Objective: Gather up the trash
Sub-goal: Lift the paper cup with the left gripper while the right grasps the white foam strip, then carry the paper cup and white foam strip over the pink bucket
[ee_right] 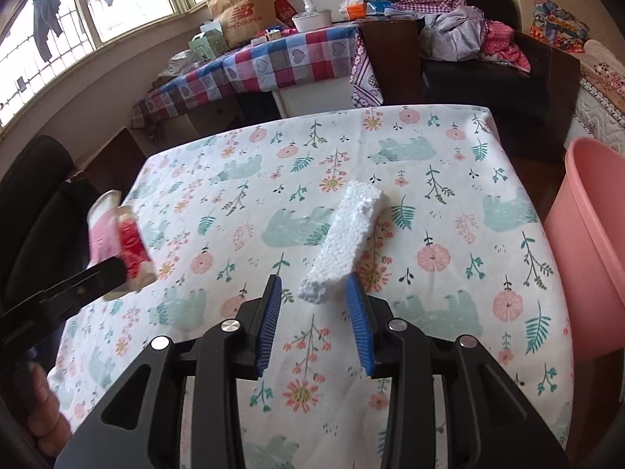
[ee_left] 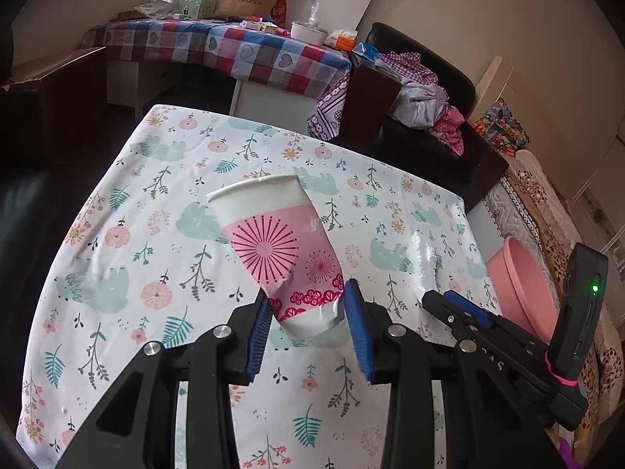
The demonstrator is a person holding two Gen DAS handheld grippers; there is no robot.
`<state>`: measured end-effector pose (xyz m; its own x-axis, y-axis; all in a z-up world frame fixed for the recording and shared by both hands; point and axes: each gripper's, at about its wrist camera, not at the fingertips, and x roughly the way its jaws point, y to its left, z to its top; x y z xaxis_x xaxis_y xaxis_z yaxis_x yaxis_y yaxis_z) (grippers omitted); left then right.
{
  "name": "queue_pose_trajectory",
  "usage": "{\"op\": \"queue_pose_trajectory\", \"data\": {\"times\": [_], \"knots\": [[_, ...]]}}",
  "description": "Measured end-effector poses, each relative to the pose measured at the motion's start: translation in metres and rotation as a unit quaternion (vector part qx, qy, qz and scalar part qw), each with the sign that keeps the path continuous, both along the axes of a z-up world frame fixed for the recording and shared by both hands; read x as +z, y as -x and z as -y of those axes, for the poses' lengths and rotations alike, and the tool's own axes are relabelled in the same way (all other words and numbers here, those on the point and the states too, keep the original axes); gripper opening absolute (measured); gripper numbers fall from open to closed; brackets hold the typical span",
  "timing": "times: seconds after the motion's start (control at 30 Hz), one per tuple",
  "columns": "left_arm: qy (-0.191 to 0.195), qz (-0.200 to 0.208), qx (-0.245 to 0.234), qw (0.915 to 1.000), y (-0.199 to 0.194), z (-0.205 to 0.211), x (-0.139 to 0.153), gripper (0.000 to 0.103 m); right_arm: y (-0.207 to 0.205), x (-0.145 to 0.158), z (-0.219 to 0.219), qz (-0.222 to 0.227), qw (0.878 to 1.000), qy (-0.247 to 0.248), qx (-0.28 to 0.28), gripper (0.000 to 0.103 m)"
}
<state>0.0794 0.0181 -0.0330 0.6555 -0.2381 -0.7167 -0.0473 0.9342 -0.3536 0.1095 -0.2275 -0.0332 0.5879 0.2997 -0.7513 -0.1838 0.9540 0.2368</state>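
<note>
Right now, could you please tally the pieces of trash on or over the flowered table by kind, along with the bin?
Paper cup: 1, pinched in the left gripper
Foam block: 1, lying on the table between the right gripper's open jaws
Pink bin: 1, beside the table
Total: 3

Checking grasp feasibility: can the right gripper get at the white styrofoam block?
Probably yes: the right gripper is open, the white styrofoam block lies just ahead, its near end between the fingertips, nothing between.
</note>
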Motion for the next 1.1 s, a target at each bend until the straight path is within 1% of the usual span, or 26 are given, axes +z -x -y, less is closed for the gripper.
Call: {"op": "queue_pose_trajectory", "data": {"times": [0.17,0.27,0.33,0.4,0.53,0.7,0.8,0.97,1.03,1.1], "knots": [[0.009,-0.004,-0.001,1.0,0.003,-0.008,-0.006,0.036,-0.011,-0.005,0.0,-0.006,1.0,0.022,-0.013,0.035],[0.013,-0.005,-0.001,0.9999,0.003,-0.011,-0.008,0.036,-0.011,-0.008,-0.002,-0.005,1.0,0.029,-0.006,0.035],[0.012,-0.004,-0.001,0.9999,0.003,-0.012,-0.008,0.036,-0.01,-0.007,-0.004,0.003,1.0,0.029,-0.002,0.035],[0.014,-0.004,-0.001,0.9999,0.003,-0.014,-0.008,0.036,-0.008,-0.005,-0.007,0.01,0.999,0.036,0.004,0.032],[0.015,-0.005,0.001,0.9999,0.004,-0.018,-0.007,0.036,0.001,0.001,-0.008,0.015,0.999,0.037,0.018,0.032],[0.01,-0.004,0.003,0.9999,0.005,-0.018,-0.006,0.036,0.021,0.009,-0.003,0.017,0.999,0.027,0.031,0.032],[-0.001,-0.004,0.004,1.0,0.005,-0.015,-0.007,0.036,0.032,0.01,0.0,0.019,0.999,0.029,0.036,0.032],[-0.018,-0.003,0.005,0.9998,0.005,-0.007,-0.007,0.036,0.044,0.001,-0.004,0.014,0.998,0.03,0.051,0.032],[-0.03,0.0,0.005,0.9995,0.006,-0.004,-0.006,0.036,0.047,0.005,-0.004,0.028,0.998,0.027,0.053,0.032],[-0.04,0.001,0.006,0.9992,0.008,-0.001,-0.005,0.036,0.048,0.005,-0.005,0.03,0.998,0.027,0.057,0.032]]}}
